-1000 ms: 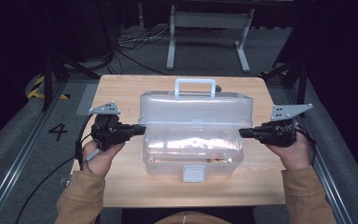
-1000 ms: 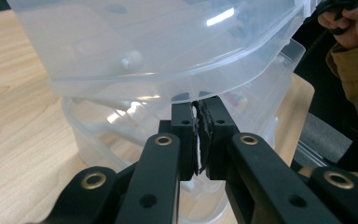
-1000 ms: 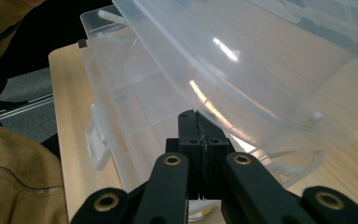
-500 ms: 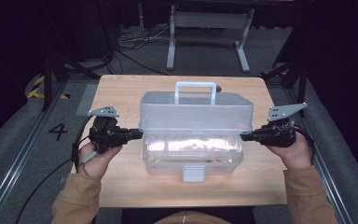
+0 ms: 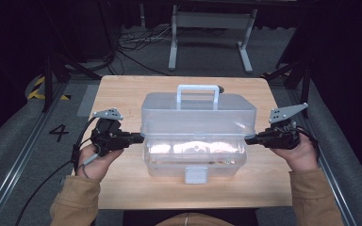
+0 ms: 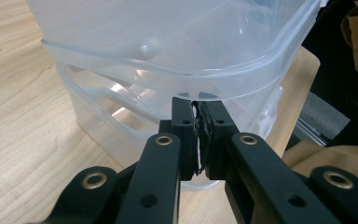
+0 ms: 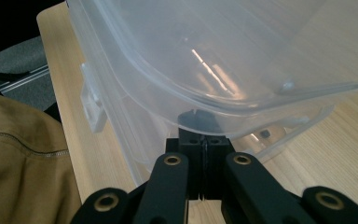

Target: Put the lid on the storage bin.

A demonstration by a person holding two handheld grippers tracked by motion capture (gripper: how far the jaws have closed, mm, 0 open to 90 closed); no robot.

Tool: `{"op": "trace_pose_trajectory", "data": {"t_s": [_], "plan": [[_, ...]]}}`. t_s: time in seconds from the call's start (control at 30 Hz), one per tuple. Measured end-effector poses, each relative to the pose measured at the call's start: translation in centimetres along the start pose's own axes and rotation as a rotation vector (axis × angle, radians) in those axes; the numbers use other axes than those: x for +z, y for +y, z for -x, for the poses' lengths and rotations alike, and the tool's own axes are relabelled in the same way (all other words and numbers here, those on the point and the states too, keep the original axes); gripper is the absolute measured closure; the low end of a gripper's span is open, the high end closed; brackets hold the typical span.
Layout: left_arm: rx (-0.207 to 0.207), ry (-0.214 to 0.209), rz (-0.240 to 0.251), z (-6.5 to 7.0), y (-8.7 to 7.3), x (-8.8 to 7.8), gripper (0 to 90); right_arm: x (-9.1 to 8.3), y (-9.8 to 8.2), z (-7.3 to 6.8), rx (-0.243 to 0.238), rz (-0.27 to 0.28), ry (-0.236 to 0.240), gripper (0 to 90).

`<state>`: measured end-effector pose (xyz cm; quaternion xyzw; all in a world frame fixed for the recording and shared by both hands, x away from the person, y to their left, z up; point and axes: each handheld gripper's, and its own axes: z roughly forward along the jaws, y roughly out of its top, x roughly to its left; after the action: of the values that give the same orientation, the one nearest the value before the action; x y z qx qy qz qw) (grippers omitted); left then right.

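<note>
Between my two hands, in the middle of the bench (image 5: 122,188), sits the clear plastic box (image 5: 195,150) with its lid (image 5: 198,113) raised a little off the lower tub. Its white carrying handle (image 5: 198,90) stands up toward the far edge of the bench, and its front latch (image 5: 196,175) faces the near edge, close to me.

My left hand-held gripper (image 5: 139,137) comes in level from the left edge of the bench and meets the left end of the box right at the seam under the lid's rim. From the left gripper view its jaws are drawn nearly together, with just a sliver of white pad showing between them, and their tips are tucked up against the underside of the lid's lip (image 6: 186,95). I cannot tell whether they pinch any plastic or just press beneath it.

My right hand-held gripper (image 5: 248,140) mirrors that from the right edge of the bench, touching the right end of the box at the same seam. In the right gripper view its jaws are fully closed on each other, and their tips sit under the overhanging lid rim (image 7: 261,105), with the tub wall just below.

Both of my hands rest at the level of the seam, one at each end of the box.
</note>
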<state>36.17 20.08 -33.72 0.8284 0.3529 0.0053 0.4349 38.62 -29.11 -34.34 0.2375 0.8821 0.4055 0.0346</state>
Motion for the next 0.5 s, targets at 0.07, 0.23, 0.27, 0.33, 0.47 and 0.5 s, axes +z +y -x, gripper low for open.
{"op": "trace_pose_trajectory", "data": {"t_s": [0.07,0.23,0.27,0.33,0.47,0.5], "plan": [[0.000,-0.006,-0.009,-0.01,-0.02,0.03,85.5,0.06,-0.03,-0.03,-0.001,-0.010,0.003,90.0],[0.006,-0.011,-0.035,0.08,-0.02,0.14,85.6,-0.01,-0.06,-0.03,-0.001,-0.033,0.004,90.0],[0.010,-0.010,-0.040,0.08,-0.01,0.15,85.6,-0.01,-0.06,-0.06,-0.003,-0.038,0.006,90.0],[0.014,-0.011,-0.051,0.08,-0.03,0.17,85.6,0.00,-0.02,-0.16,-0.006,-0.051,0.001,90.0],[0.021,-0.013,-0.070,0.15,-0.06,0.22,85.5,0.07,0.06,-0.39,-0.017,-0.081,0.000,90.0],[0.030,-0.015,-0.075,0.12,-0.05,0.24,85.6,0.08,0.06,-0.40,-0.018,-0.085,0.000,90.0]]}}
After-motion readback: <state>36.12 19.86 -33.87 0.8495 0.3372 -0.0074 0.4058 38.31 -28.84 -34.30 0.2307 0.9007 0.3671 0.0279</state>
